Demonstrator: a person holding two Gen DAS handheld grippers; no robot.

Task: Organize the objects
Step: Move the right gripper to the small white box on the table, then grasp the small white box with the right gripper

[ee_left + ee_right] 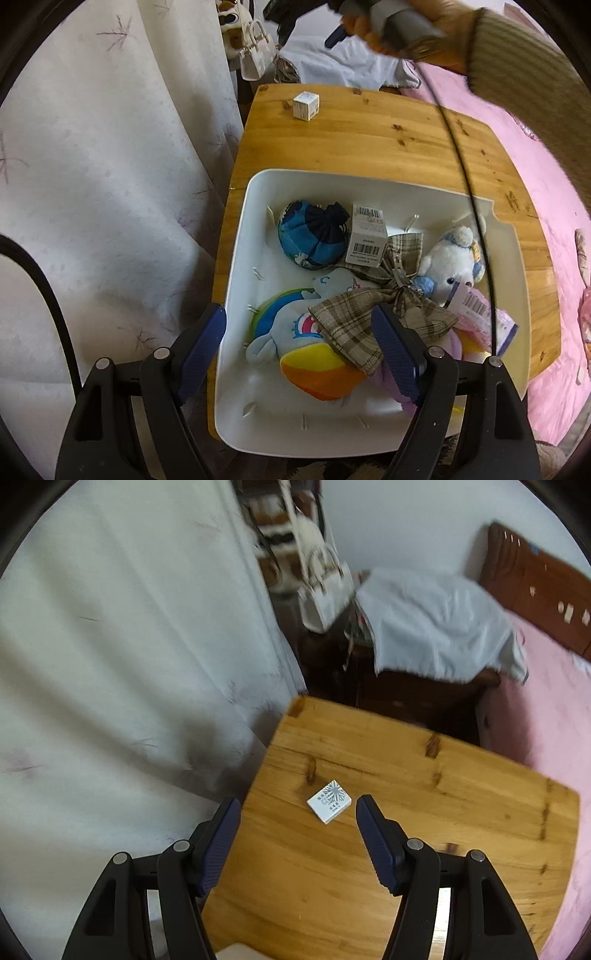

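Note:
A white bin [240, 295] sits on the wooden table [369, 140] and holds a blue pouch [310, 236], a barcoded white box [367, 240], a plaid bow [388, 295], a white plush bear [454, 262] and a rainbow plush [306, 343]. My left gripper [299, 350] hangs open over the bin's near left part, nothing between its fingers. A small white box [328, 800] stands alone on the table's far left. My right gripper [297, 834] is open just above and short of it. In the left wrist view that box [306, 105] shows far off, with a hand and the right gripper [364, 22] above.
A white curtain [129, 664] hangs close along the table's left edge. A pink bed [554, 720] borders the right side. Behind the table stands a dark nightstand with a pale cloth [436, 624] and a white handbag [325, 590]. A black cable [465, 177] crosses over the bin.

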